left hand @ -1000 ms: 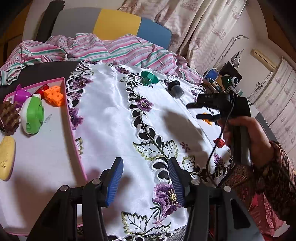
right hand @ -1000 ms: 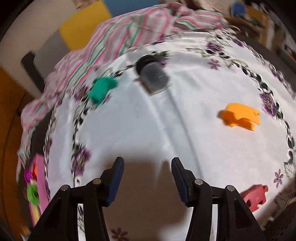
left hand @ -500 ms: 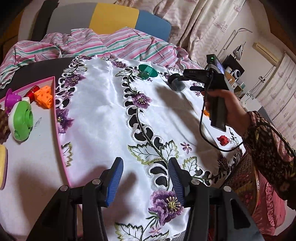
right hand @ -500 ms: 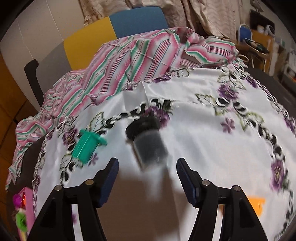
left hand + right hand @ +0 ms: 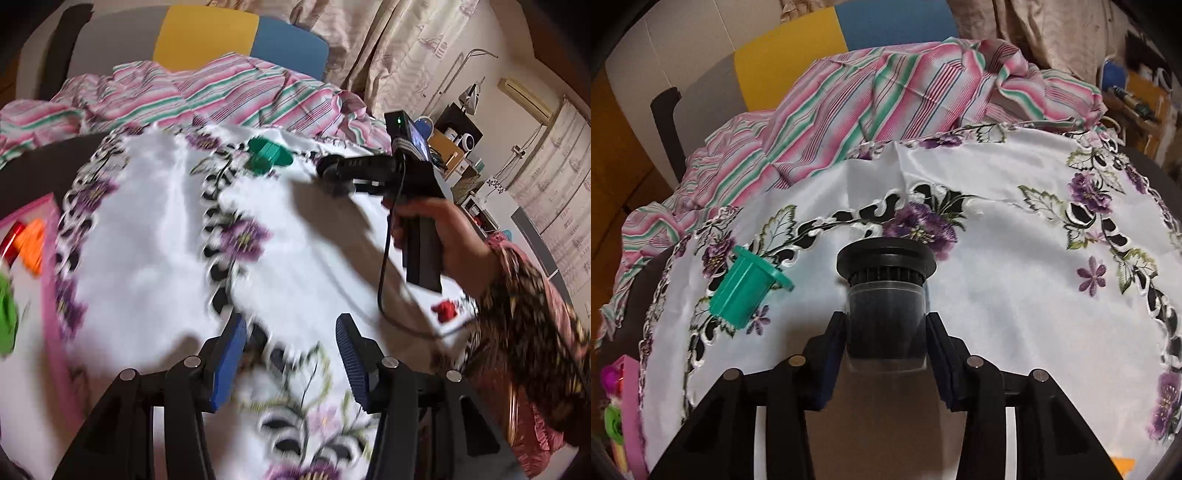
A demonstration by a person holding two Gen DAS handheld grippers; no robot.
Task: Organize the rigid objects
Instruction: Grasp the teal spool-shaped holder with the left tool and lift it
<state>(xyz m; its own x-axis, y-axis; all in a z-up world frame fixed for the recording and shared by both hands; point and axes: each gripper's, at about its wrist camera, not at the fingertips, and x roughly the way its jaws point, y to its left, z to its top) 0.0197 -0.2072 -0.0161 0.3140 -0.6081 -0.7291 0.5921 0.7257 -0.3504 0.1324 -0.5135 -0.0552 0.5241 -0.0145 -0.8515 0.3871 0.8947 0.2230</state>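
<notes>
I am looking over the white embroidered tablecloth (image 5: 1015, 314), and everything else I am placing by it. Purple flowers and black scrollwork are running in a ring around its white middle. A pink-and-green striped cloth (image 5: 886, 92) is lying crumpled along its far edge, overlapping the rim. Beyond that, a chair back (image 5: 229, 37) in grey, yellow and blue panels is standing behind the far edge. Patterned curtains (image 5: 399, 48) are hanging past the cloth's far right corner. Cluttered shelves (image 5: 454, 147) are sitting off its right side, blurred.
</notes>
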